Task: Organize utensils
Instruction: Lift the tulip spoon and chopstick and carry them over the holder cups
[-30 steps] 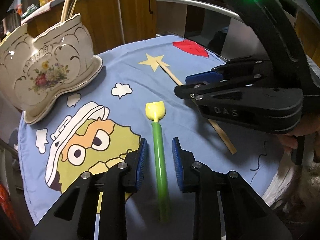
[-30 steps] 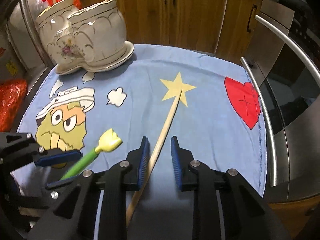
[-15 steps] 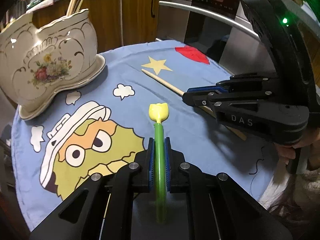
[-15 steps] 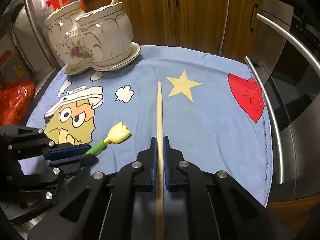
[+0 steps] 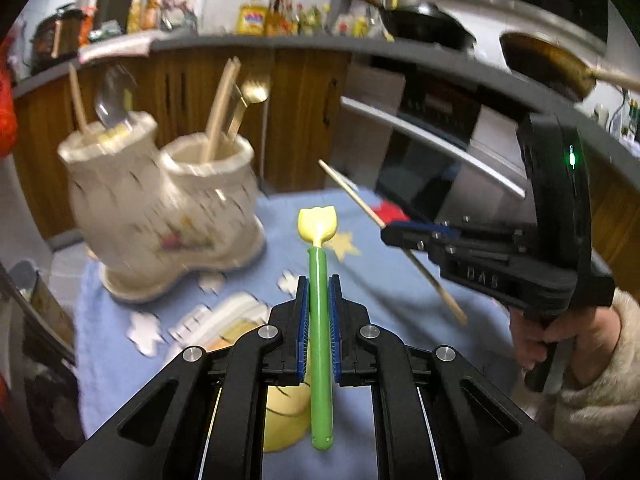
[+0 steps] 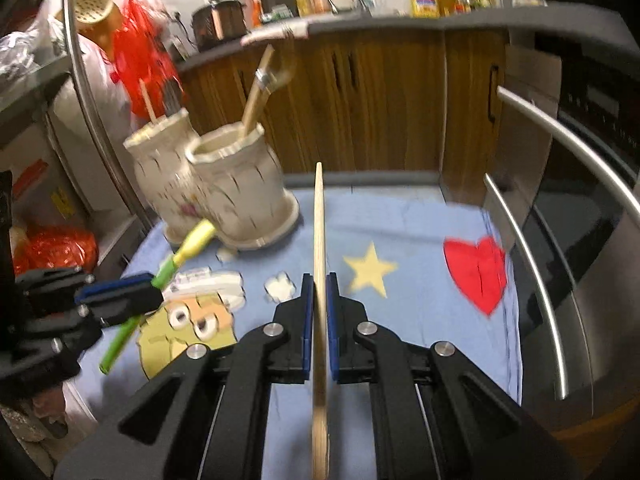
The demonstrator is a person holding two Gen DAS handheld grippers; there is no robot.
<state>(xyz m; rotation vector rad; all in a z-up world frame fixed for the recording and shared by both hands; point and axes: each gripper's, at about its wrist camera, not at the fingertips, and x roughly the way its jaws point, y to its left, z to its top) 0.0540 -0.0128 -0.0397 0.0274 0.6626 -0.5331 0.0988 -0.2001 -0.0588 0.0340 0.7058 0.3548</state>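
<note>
My fork [image 5: 319, 312] and chopstick [image 6: 319, 280] hang above the cloth [image 6: 420, 300], in front and right of the holder [image 6: 224, 192].

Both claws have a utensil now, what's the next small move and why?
Probably carry the left claw, shut on the green fork, toward the ceramic holder. The right claw grips the chopstick; both utensils look lifted off the cloth.

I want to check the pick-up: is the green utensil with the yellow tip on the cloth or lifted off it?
Lifted. The left gripper is shut on the green utensil, which hangs clear above the blue cloth.
</note>
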